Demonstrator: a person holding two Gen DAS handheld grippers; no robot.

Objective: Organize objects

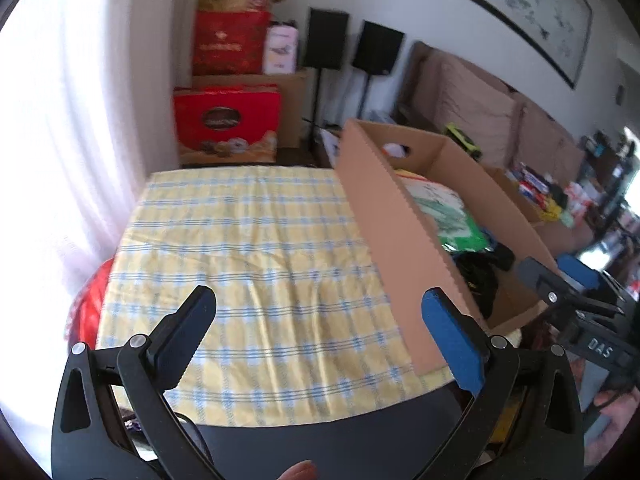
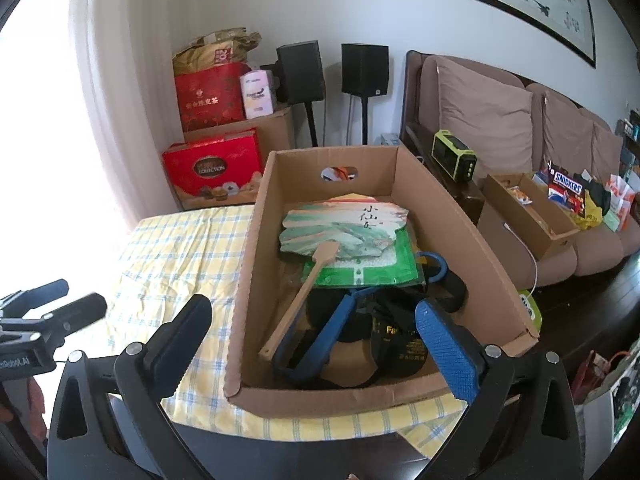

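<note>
The tablecloth [image 1: 248, 248] was yellow with blue checks; the cardboard box [image 2: 472, 240] plain brown, holding a fan [image 2: 344, 228] (streaked green and white).

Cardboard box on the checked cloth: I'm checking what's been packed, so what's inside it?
The brown cardboard box holds a painted paper fan with a wooden handle lying on a green packet, above blue-handled tools and dark items. Anything beneath those is covered.
</note>
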